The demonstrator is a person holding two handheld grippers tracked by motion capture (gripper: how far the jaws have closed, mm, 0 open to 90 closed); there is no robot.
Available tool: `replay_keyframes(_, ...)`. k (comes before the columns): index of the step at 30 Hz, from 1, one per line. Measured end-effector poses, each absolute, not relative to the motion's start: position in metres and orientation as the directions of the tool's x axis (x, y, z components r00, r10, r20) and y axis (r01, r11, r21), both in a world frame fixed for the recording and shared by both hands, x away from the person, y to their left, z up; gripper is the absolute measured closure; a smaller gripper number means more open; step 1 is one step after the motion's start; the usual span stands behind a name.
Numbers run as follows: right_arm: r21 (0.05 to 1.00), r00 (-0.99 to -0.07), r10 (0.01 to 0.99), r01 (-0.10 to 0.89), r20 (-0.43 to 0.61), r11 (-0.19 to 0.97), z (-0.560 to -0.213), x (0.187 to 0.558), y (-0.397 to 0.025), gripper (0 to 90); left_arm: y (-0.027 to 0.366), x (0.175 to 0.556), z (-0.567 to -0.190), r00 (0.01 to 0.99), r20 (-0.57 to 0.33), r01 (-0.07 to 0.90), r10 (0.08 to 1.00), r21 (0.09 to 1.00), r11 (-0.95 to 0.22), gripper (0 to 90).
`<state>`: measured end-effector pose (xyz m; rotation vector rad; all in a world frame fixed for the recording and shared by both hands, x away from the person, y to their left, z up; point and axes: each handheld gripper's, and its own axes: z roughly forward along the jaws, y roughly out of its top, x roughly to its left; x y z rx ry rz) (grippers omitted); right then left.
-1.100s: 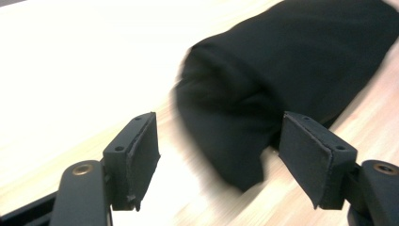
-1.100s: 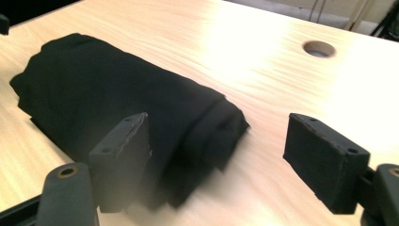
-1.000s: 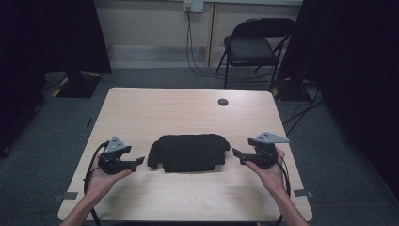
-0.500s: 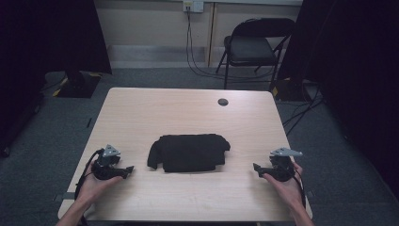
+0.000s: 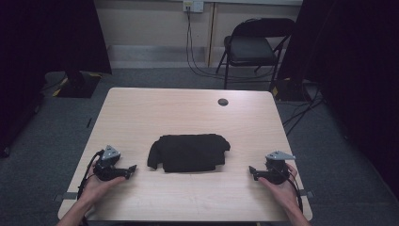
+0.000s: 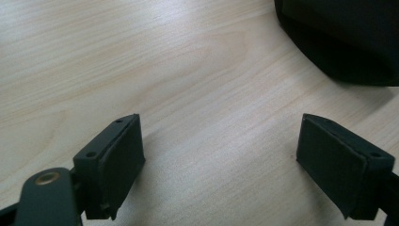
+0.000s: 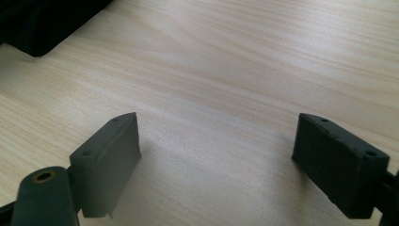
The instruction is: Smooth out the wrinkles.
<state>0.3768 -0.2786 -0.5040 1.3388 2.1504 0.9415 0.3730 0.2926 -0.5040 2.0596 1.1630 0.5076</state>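
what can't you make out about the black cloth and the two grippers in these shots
- Black cloth, high view: too dark to tell which garment it is or how its folds lie.
- Cloth in the left gripper view: cut off by the top and right edges.
- Cloth in the right gripper view: cut off by the top-left corner.
- Left gripper and right gripper, high view: jaws too small to judge.

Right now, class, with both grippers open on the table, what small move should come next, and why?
Probably bring the left gripper in to the folded black garment. Both it and the right gripper are open and apart from the cloth, with bare table between.
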Motion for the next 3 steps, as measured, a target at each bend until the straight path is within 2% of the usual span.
replay_keyframes(3,0.739,-0.437,0.9,0.603,-0.01,0.301,-0.504,0.3768,-0.2785,14.4,0.292,0.3734,-0.5038,0.518,-0.002,0.579,0.855,0.738,-0.348,14.2)
